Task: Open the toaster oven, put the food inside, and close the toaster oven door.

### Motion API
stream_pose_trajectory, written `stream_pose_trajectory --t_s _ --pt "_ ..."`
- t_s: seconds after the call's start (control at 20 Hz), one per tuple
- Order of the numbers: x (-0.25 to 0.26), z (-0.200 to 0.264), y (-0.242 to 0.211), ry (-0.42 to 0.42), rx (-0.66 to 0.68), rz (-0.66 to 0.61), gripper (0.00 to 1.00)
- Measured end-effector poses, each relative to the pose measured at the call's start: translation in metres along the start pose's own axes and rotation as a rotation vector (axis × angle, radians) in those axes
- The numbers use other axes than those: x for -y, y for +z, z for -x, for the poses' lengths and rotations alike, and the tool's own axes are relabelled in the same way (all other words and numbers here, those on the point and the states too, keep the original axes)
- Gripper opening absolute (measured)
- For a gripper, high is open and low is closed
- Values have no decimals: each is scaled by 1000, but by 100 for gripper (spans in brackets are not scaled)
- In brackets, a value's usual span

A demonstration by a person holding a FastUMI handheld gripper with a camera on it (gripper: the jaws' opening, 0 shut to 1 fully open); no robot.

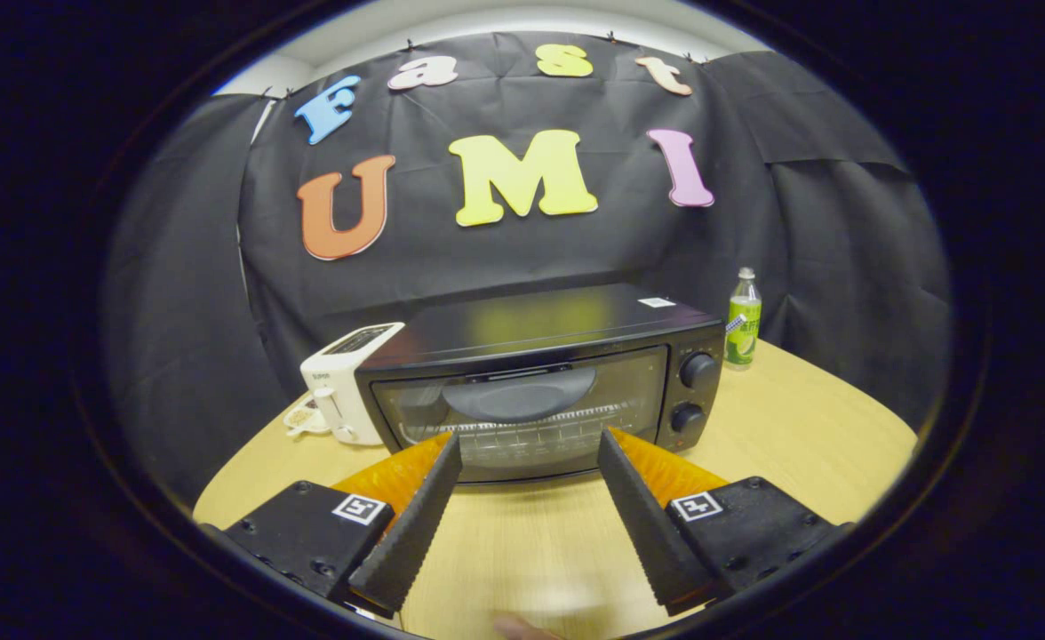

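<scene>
The black toaster oven with a glass door [536, 391] stands on the round light-wood table [807, 418], toward its far edge, with its door shut. A dark curved handle [519, 396] runs across the upper part of the glass, and two black knobs [697, 391] sit one above the other on its right panel. Through the glass a wire rack shows, but the reflections make it impossible to tell whether any food lies on it. No food is in sight on the table either.

The claw [530, 449] is spread wide and holds nothing; its two fingers point at the lower part of the door, one to each side of the handle, short of the glass.

A shut door with an empty claw fits an oven waiting to be opened as well as one closed again with the food already inside, so the risks depend on which it is.

Should the door need pulling, the handle is smooth and shallow, so the fingers could slip off it, and a hard tug could drag the light oven forward across the table instead of swinging the door down. The door would drop toward the claw and could strike it.

A white slot toaster [345, 382] stands touching or just beside the oven's left side, and a green plastic bottle [743, 320] stands near the table's far right edge; a sideways shove on the oven could knock either.
</scene>
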State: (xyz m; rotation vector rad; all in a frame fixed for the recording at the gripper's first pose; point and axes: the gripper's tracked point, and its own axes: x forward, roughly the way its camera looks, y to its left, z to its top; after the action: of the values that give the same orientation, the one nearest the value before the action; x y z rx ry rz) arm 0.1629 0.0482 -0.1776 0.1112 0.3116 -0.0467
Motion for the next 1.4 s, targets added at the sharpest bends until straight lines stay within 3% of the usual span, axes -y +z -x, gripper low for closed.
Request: stream_pose_trajectory --t_s 0.25,0.9,1.4 --pt "-1 44 27 3 43 39 100" --pt "29 211 146 10 274 26 100" --pt "30 274 169 35 361 36 100"
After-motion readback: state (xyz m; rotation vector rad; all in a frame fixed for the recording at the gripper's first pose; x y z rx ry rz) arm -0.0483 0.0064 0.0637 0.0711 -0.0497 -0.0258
